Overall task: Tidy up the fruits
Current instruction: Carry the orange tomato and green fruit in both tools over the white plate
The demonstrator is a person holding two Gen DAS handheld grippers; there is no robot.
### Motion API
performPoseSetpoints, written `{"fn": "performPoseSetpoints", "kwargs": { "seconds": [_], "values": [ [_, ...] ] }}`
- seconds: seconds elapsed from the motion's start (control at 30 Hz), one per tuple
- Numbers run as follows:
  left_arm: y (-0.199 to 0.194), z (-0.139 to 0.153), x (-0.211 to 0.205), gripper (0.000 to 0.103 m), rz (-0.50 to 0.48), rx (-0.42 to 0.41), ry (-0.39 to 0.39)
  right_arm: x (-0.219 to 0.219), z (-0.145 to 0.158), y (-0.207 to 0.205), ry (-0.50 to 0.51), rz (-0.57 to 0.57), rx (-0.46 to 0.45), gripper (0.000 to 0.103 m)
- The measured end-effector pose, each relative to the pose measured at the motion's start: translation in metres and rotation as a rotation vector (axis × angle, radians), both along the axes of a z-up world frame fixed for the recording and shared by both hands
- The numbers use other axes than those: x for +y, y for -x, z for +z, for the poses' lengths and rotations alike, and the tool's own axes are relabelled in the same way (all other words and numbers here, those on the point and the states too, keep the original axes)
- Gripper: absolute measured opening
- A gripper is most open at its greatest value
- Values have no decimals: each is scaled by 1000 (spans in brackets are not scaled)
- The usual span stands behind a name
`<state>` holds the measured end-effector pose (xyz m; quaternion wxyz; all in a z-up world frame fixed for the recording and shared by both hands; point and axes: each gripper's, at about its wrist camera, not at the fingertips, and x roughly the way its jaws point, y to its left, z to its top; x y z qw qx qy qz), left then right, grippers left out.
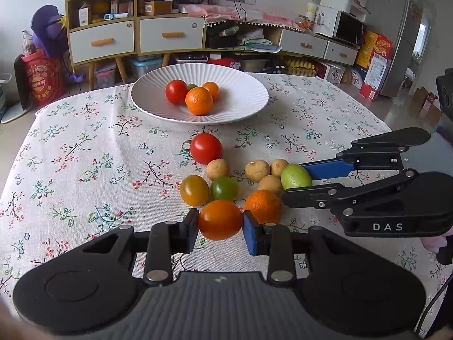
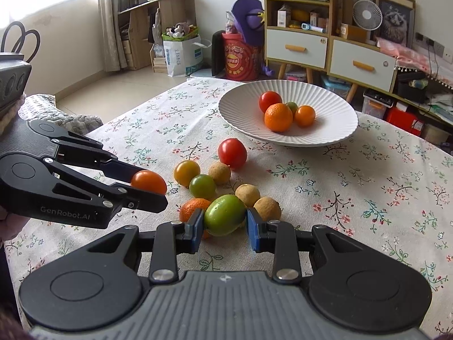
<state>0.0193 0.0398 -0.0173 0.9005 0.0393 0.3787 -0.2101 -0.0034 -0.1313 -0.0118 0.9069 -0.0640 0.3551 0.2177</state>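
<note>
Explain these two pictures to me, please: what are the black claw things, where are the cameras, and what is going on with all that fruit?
No robot arm here: a person holds a two-finger gripper in each hand, and each gripper carries a wide-angle camera looking forward along its fingers. So each picture shows its own gripper at the bottom and the other one coming in from the side.

In the left camera's picture, the left gripper is closed on an orange tomato. In the right camera's picture, the right gripper is closed on a green tomato.

Both work over a table with a flowered tablecloth. A pile of loose fruit lies there: a red tomato, a mandarin, smaller yellow and green tomatoes and several small tan fruits. Further back a white plate already holds four fruits.
</note>
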Motion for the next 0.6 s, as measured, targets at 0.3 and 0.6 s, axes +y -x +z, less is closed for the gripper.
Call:
{"fn": "performPoseSetpoints", "kwargs": {
  "seconds": [0.3, 0.6],
  "values": [
    [-10, 17, -5, 26, 41, -29, 24, -5, 14, -7, -25, -26, -28, 29],
    [-24, 27, -11, 26, 76, -47, 32, -16, 30, -25, -50, -87, -78, 29]
  ]
}}
